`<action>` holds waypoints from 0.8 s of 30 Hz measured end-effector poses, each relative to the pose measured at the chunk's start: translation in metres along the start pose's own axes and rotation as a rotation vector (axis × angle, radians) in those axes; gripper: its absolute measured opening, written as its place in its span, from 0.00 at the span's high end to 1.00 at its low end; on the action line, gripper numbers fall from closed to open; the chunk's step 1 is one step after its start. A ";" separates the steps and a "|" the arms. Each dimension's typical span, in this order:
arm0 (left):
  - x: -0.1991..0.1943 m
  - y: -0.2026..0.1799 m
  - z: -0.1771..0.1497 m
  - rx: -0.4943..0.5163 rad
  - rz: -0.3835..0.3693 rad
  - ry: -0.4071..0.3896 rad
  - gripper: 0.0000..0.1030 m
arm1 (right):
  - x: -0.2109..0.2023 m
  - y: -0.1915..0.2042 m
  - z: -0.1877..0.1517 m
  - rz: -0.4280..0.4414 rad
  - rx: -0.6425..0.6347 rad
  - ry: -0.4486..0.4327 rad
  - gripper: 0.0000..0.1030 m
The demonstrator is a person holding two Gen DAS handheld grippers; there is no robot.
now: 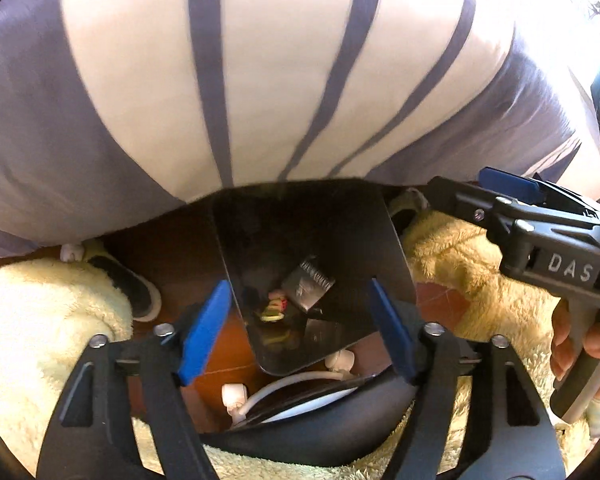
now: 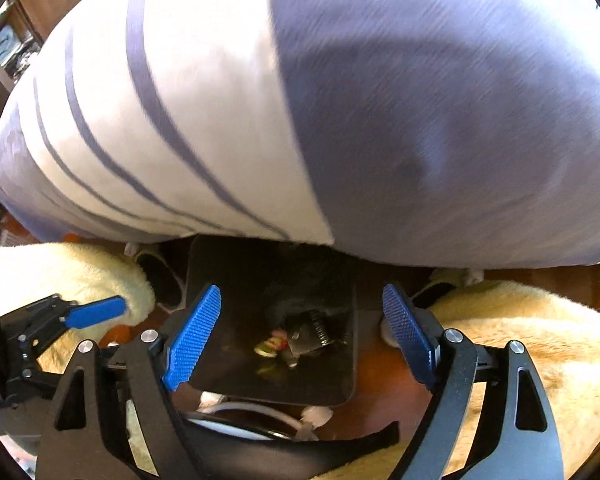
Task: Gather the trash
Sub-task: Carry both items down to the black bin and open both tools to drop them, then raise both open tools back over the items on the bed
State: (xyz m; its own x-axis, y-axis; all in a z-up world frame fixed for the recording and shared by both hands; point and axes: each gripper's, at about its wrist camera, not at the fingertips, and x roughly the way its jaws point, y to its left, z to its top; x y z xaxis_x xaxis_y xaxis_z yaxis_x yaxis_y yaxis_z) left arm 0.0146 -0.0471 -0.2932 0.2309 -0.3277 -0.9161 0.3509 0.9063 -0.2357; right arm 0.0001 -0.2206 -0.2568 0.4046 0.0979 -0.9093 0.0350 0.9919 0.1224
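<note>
- The striped bedding [image 1: 260, 80], white with grey-blue bands, bulges over the far edge of the black bin [image 1: 260, 232] and covers part of its mouth. I judge it the biggest risk: a gripper that catches the cloth could drag it into the bin or tip the bin over.
- The bin stands on the brown floor [image 1: 188, 248] between two fluffy yellow legs [image 1: 32, 320] in slippers [image 1: 136, 288]. A shuffle of a foot could knock it, and it looks light.
- The left gripper [image 1: 300, 328] hangs over the bin's near rim with its blue pads spread wide and nothing between them. The right gripper [image 2: 308, 336] is likewise spread wide and empty above the bin, just beside the other. Working so close, the two tools could clash.
- The trash [image 1: 308, 284], a silvery printed wrapper with small coloured scraps beside it, lies at the bottom of the bin. Both tools are empty, so nothing further can drop, but a jolt to the bin would spill what is there.
- A white cable [image 1: 284, 392] curls on the floor below the near rim; it could snag a finger.
</note>
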 end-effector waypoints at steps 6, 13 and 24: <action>-0.031 -0.007 0.005 0.045 0.052 -0.099 0.09 | -0.031 -0.009 0.006 -0.049 0.005 -0.096 0.10; -0.079 0.000 0.013 0.024 0.099 -0.228 0.08 | -0.079 -0.015 0.016 -0.076 0.009 -0.228 0.10; -0.140 0.028 0.058 -0.015 0.186 -0.397 0.08 | -0.115 -0.017 0.069 -0.126 -0.017 -0.362 0.10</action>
State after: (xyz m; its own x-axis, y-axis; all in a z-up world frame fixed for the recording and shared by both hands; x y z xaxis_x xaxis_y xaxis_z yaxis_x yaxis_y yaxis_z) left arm 0.0443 0.0088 -0.1530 0.6206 -0.2333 -0.7486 0.2580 0.9623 -0.0859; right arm 0.0155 -0.2547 -0.1267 0.6948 -0.0567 -0.7170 0.0909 0.9958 0.0093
